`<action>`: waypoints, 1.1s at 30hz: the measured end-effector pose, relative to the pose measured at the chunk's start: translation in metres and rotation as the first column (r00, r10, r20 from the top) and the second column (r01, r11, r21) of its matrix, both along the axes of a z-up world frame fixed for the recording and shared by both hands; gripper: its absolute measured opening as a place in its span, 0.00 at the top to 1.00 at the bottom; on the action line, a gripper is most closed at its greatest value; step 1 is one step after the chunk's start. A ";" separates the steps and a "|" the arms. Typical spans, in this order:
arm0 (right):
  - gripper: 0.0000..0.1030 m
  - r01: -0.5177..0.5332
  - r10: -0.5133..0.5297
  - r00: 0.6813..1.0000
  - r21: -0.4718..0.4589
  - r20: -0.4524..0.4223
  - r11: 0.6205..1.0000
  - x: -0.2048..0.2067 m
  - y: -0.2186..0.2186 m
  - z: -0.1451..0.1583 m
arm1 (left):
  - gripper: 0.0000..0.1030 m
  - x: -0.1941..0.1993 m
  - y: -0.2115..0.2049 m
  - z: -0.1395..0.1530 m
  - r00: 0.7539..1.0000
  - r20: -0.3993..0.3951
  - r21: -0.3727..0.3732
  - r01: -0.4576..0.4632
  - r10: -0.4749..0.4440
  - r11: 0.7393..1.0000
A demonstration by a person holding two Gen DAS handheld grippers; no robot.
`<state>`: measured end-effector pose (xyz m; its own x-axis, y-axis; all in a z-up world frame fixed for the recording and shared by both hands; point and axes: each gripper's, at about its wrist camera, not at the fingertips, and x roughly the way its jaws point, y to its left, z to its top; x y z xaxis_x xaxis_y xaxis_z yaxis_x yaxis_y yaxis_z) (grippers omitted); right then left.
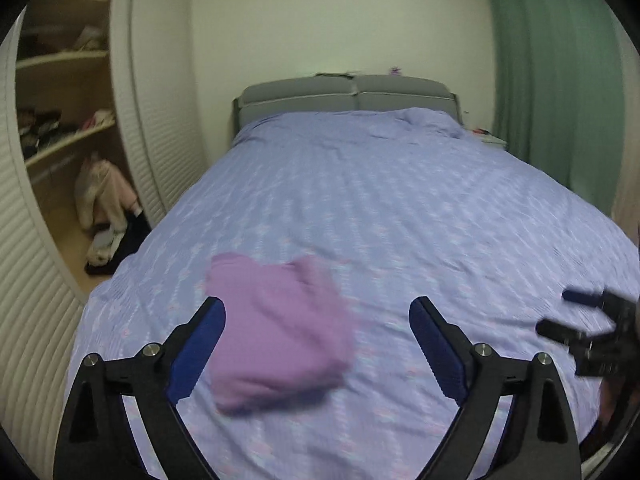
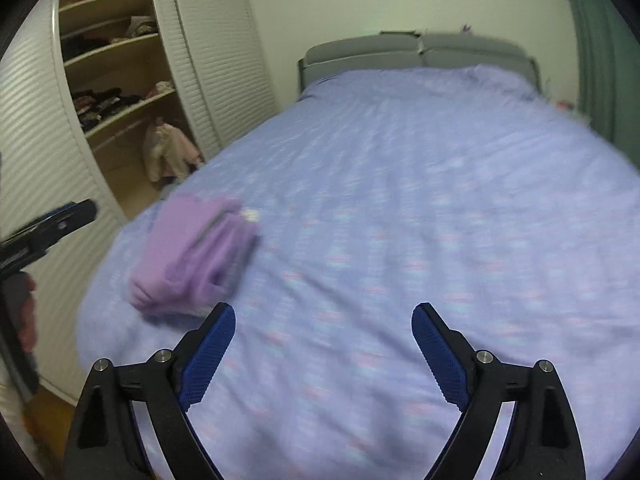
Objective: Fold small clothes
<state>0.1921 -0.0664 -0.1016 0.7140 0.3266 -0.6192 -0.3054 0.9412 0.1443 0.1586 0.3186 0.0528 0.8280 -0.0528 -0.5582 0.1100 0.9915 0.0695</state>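
- My left gripper [image 1: 316, 312], black arms with ribbed blue pads, stands spread wide and empty above the bed.
- My right gripper [image 2: 323, 318] is likewise parted, holding nothing.
- The soft lilac knitted garment [image 1: 276, 332], folded into a plump, roughly square bundle, lies lower left of centre on the lavender patterned bedspread [image 1: 400, 208].
- A white louvred wardrobe [image 2: 120, 80] with curved shelves fills the upper left.
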 end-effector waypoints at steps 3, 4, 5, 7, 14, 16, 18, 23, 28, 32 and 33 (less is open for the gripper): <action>0.11 0.035 -0.032 0.999 -0.072 0.040 0.997 -0.029 -0.046 0.011 | 0.03 -0.021 -0.044 0.003 0.999 0.009 -0.031 0.032 -0.032 0.999; 0.11 0.048 -0.043 0.998 -0.088 0.050 0.995 -0.038 -0.060 0.015 | 0.01 -0.026 -0.056 0.004 0.999 0.013 -0.044 0.037 -0.037 0.998; 0.11 0.059 -0.054 0.997 -0.096 0.055 0.994 -0.045 -0.069 0.019 | 0.00 -0.033 -0.069 0.006 0.999 0.022 -0.047 0.042 -0.041 0.998; 0.10 0.082 -0.075 0.995 -0.108 0.065 0.991 -0.063 -0.092 0.028 | 0.00 -0.047 -0.099 0.008 0.997 0.037 -0.041 0.065 -0.064 0.997; 0.08 0.164 -0.150 0.980 -0.106 0.130 0.981 -0.112 -0.160 0.056 | 0.00 -0.070 -0.177 0.016 0.993 -0.034 -0.084 0.110 -0.113 0.990; 0.08 0.183 -0.167 0.975 -0.110 0.146 0.977 -0.124 -0.176 0.062 | 0.00 -0.071 -0.192 0.021 0.991 -0.048 -0.096 0.117 -0.122 0.989; 0.08 0.196 -0.177 0.970 -0.103 0.166 0.975 -0.136 -0.194 0.067 | 0.00 -0.071 -0.209 0.030 0.991 -0.055 -0.092 0.118 -0.124 0.989; 0.08 0.196 -0.187 0.967 -0.033 0.174 0.980 -0.152 -0.227 0.076 | 0.00 -0.080 -0.238 0.042 0.992 -0.050 -0.087 0.112 -0.117 0.990; 0.08 0.209 -0.206 0.959 0.001 0.193 0.978 -0.159 -0.250 0.082 | 0.00 -0.103 -0.256 0.037 0.994 -0.037 -0.074 0.098 -0.101 0.992; 0.08 0.225 -0.220 0.953 0.002 0.210 0.974 -0.165 -0.255 0.084 | 0.00 -0.120 -0.259 0.033 0.996 -0.033 -0.082 0.081 -0.084 0.993; 0.08 0.226 -0.223 0.953 0.006 0.207 0.974 -0.167 -0.257 0.083 | 0.00 -0.124 -0.258 0.032 0.997 -0.024 -0.088 0.070 -0.072 0.994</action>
